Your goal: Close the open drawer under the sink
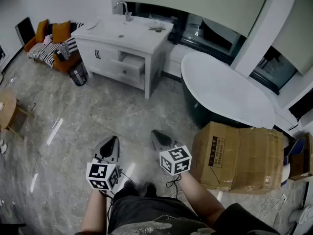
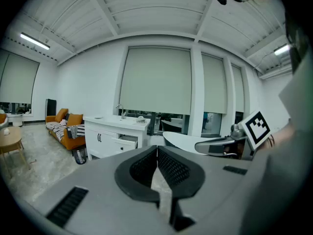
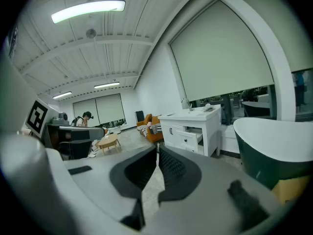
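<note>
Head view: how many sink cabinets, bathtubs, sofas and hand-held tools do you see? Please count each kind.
Sink cabinet: 1
Bathtub: 1
Sofa: 1
Tools: 2 (left tool, right tool)
Total: 5

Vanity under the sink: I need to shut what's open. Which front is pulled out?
The drawer nearer the bathtub: it juts out, inside showing, while the paired doors beside it sit flush.

White sink cabinet (image 1: 105,58), orange sofa (image 1: 67,62)
</note>
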Action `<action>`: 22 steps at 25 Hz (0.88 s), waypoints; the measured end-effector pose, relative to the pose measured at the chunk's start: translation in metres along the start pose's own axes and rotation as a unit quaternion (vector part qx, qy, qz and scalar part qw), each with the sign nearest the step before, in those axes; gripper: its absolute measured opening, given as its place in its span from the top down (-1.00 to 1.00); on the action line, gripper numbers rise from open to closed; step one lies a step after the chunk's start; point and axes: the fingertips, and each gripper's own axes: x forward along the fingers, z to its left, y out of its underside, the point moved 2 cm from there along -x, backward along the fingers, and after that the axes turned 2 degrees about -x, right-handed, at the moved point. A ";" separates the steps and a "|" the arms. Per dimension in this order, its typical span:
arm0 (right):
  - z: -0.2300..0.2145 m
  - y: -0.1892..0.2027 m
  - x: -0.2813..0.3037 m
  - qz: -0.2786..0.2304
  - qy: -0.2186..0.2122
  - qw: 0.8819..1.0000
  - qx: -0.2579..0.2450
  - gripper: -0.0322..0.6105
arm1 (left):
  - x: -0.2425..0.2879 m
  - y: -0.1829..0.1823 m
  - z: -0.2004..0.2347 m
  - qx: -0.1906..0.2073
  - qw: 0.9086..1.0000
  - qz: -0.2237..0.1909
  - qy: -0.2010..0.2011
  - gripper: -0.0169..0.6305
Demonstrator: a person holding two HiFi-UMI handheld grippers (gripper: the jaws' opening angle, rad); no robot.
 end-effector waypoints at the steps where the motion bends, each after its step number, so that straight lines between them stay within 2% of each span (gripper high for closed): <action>1: -0.001 -0.001 -0.001 -0.001 -0.003 1.000 -0.002 0.79 | 0.001 0.000 -0.001 0.000 1.000 -0.001 -0.002 0.90; 11: -0.005 0.001 -0.008 0.005 -0.019 1.000 -0.012 0.79 | -0.001 -0.006 -0.007 -0.001 1.000 -0.006 -0.017 0.90; 15: -0.005 0.006 -0.011 0.004 -0.022 1.000 -0.002 0.79 | -0.003 -0.002 -0.007 -0.004 1.000 0.005 -0.024 0.90; 19: -0.003 0.005 -0.011 -0.008 -0.034 0.999 0.010 0.79 | 0.002 -0.008 -0.003 0.001 1.000 -0.001 -0.028 0.90; 22: -0.005 0.003 -0.008 -0.017 -0.029 0.999 0.023 0.79 | 0.009 -0.010 0.002 -0.006 1.000 -0.004 -0.026 0.90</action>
